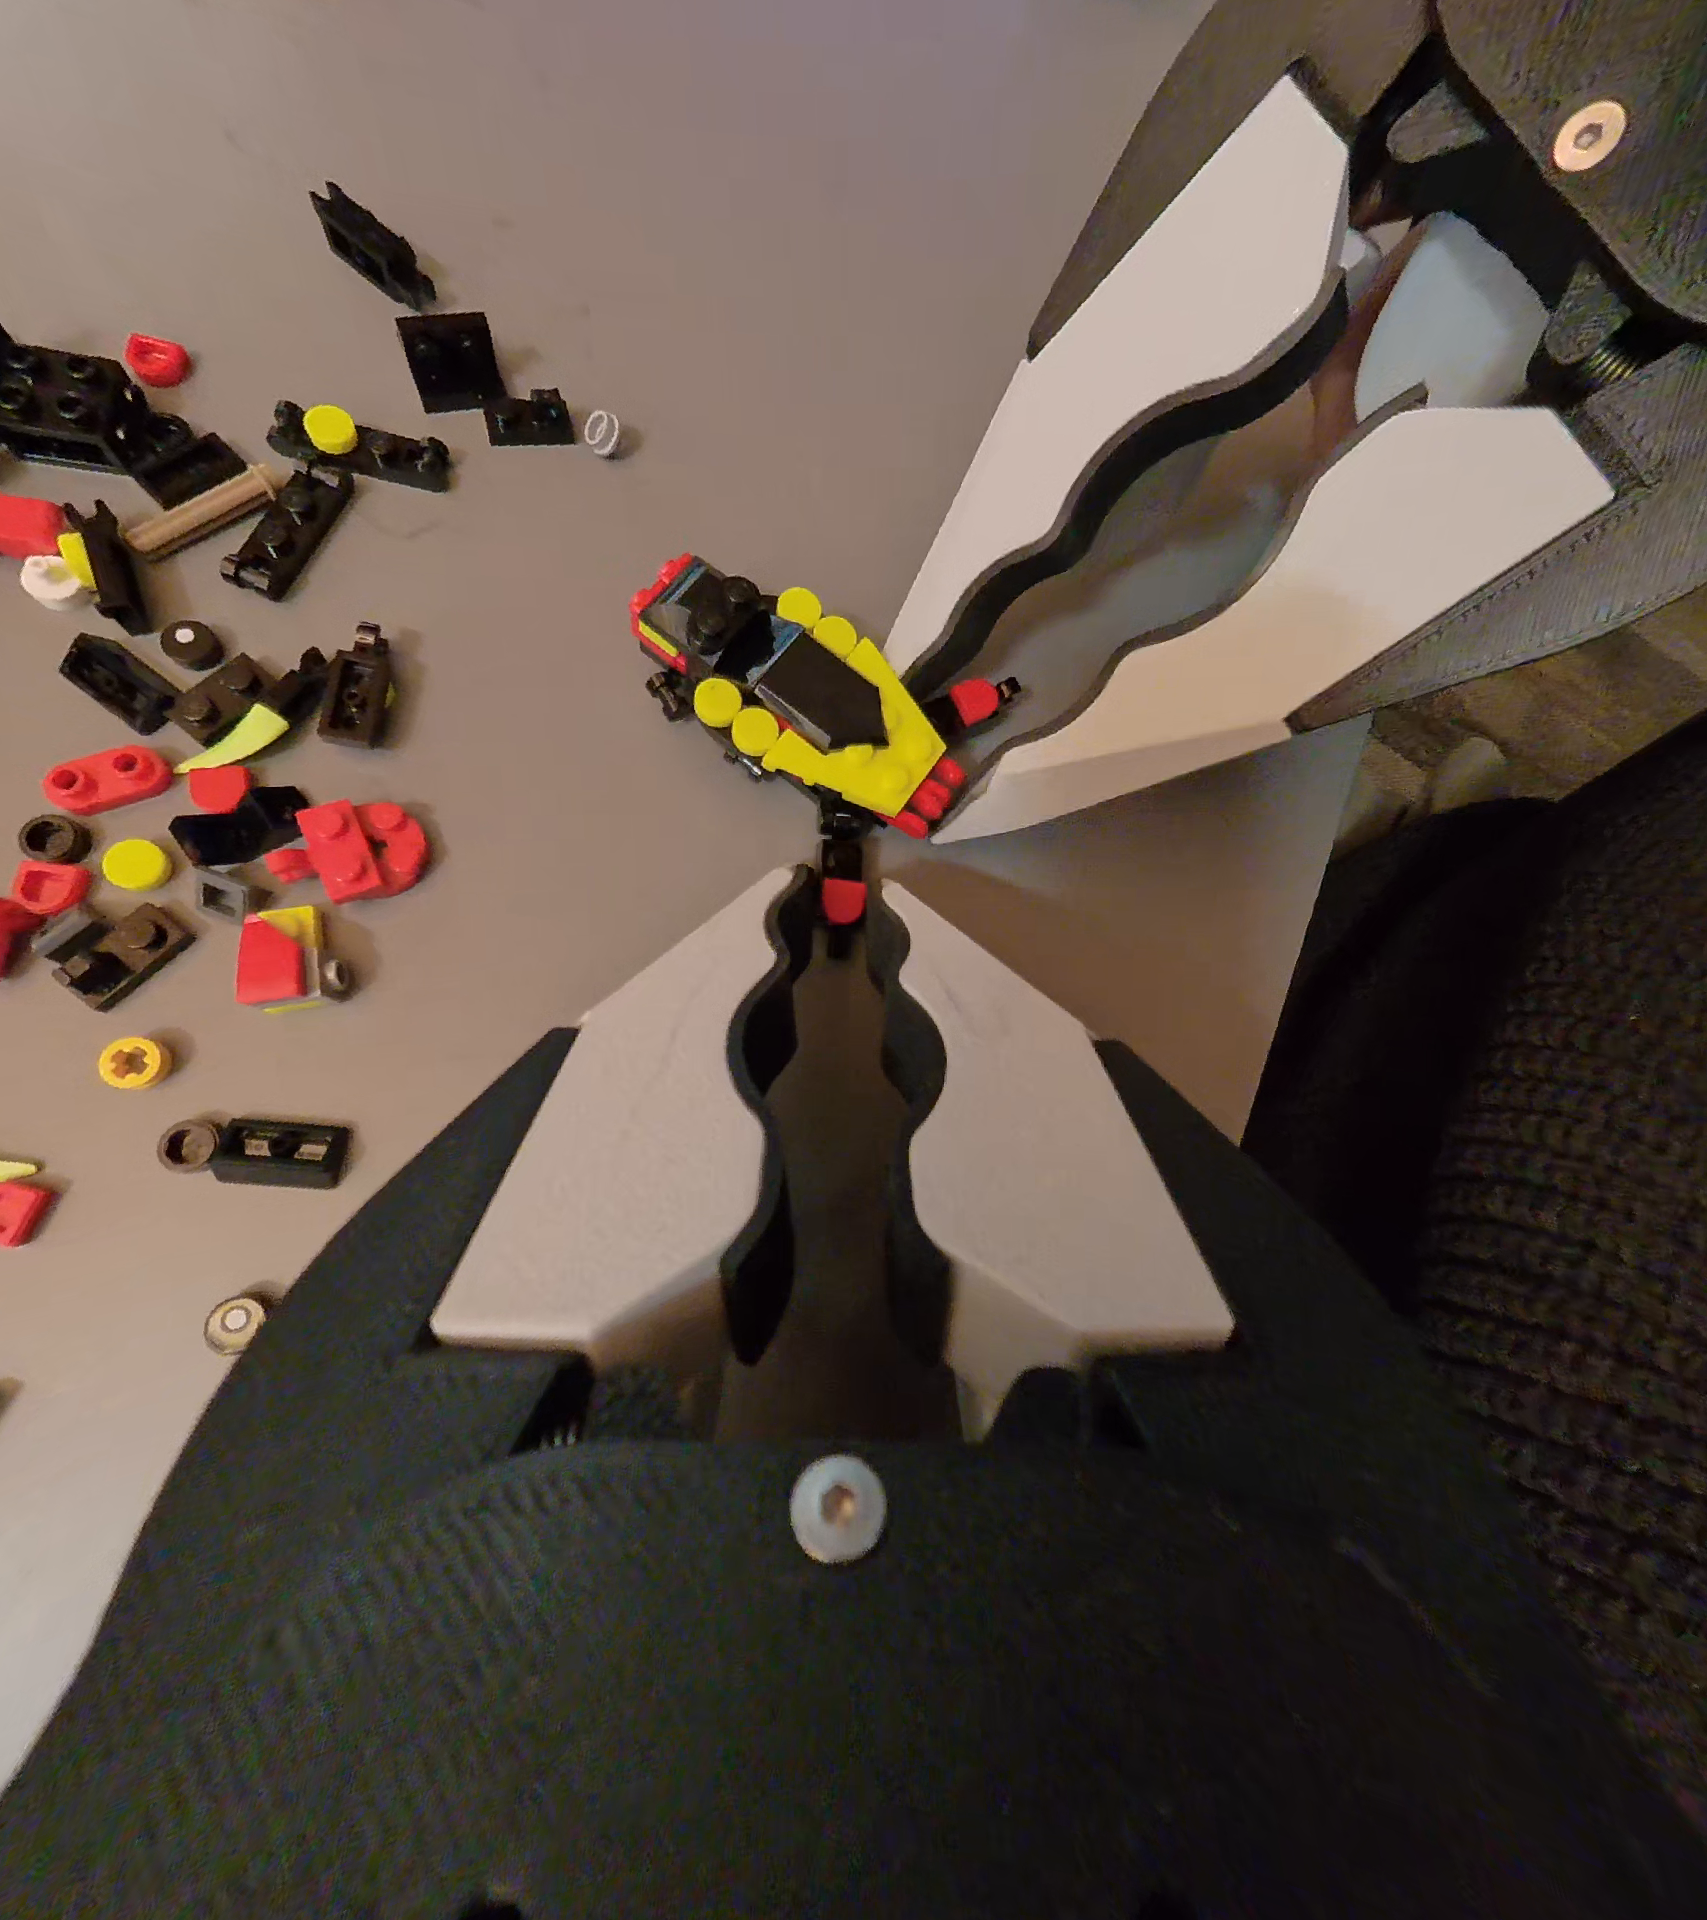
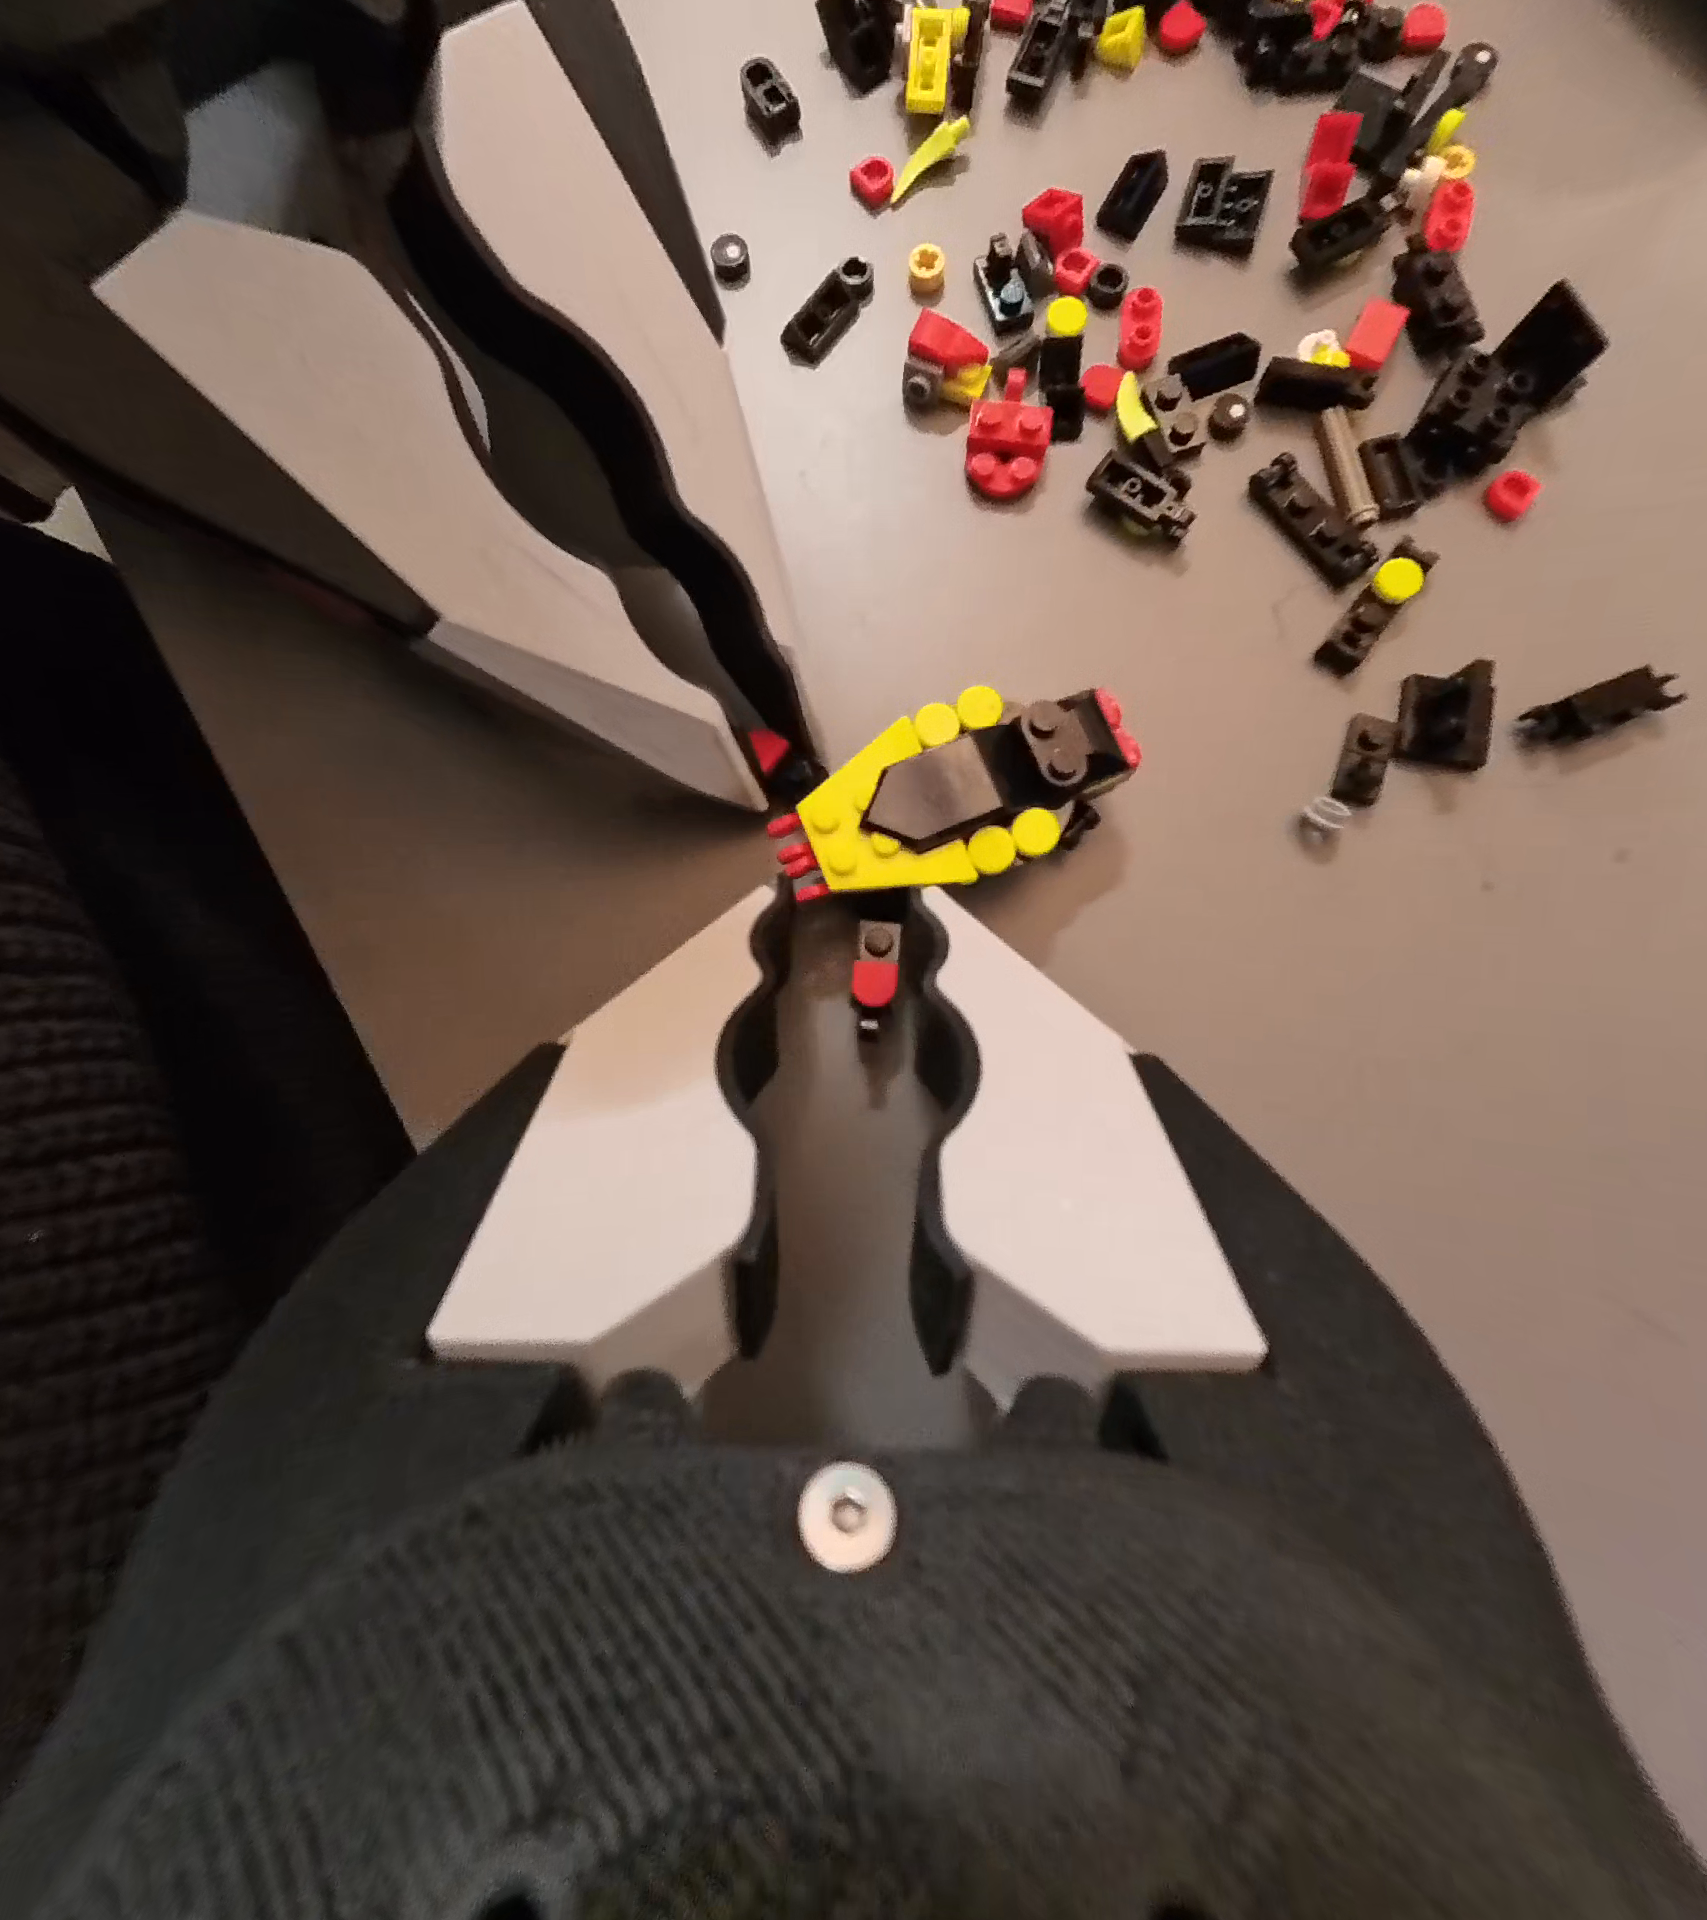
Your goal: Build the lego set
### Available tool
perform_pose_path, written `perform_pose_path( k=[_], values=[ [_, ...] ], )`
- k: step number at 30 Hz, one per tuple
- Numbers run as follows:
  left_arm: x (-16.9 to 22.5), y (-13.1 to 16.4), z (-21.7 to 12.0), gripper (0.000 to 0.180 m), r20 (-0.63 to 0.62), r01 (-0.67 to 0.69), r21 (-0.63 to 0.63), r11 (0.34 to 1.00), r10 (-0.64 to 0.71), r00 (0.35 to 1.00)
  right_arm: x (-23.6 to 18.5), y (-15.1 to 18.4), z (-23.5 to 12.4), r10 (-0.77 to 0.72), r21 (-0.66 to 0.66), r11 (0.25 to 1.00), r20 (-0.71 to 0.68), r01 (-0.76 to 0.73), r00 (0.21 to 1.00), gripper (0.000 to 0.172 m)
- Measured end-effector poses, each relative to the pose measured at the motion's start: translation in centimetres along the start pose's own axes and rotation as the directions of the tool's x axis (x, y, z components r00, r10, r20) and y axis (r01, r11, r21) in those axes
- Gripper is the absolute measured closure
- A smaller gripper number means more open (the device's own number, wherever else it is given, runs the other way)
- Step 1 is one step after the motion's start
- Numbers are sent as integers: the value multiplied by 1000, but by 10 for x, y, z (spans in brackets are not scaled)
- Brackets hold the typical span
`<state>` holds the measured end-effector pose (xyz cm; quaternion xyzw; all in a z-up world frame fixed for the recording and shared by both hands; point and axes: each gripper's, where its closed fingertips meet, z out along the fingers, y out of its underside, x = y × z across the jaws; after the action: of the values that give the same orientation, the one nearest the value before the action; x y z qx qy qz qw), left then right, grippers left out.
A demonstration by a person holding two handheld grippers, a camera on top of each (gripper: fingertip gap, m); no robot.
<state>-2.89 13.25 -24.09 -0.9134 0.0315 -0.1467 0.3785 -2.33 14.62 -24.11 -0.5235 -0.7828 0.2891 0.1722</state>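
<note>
Two hand-held claws meet over a small yellow, black and red brick model (image 1: 807, 696) near the front edge of a grey tabletop (image 1: 620, 208). The left claw (image 1: 841, 894) is closed at its very tips on a thin black-and-red limb (image 1: 841, 902) that sticks out from the model's wide end. The right claw (image 2: 859, 914) stands slightly parted around a second black-and-red limb (image 2: 873, 971) on the other side, with a gap showing between pad and piece, so it grips nothing. One of its white fingers (image 1: 984, 800) lies against the red studs at the model's rear. Whether the model rests on the tabletop or hangs just above it cannot be told.

The left pinch sits far out on a slender part, so it looks like a hold that a twist or a sideways pull could easily break at the joint. A steady, straight hand seems the safer way to keep it.

Room is tight on the near side. The tabletop's edge runs just behind both claws, and past it lies dark knitted fabric (image 1: 1555, 1143). A scatter of loose bricks (image 1: 205, 727) covers the tabletop farther out, with a bare strip between it and the model.
</note>
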Motion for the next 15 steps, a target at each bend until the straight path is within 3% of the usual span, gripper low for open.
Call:
perform_pose_path(
  k=[15],
  values=[
    [2,0,0,173,-9,-1,-2,1000,1,1000,3,3,-2,-15,-13,1000,-11,15,1000,153]
  ],
)
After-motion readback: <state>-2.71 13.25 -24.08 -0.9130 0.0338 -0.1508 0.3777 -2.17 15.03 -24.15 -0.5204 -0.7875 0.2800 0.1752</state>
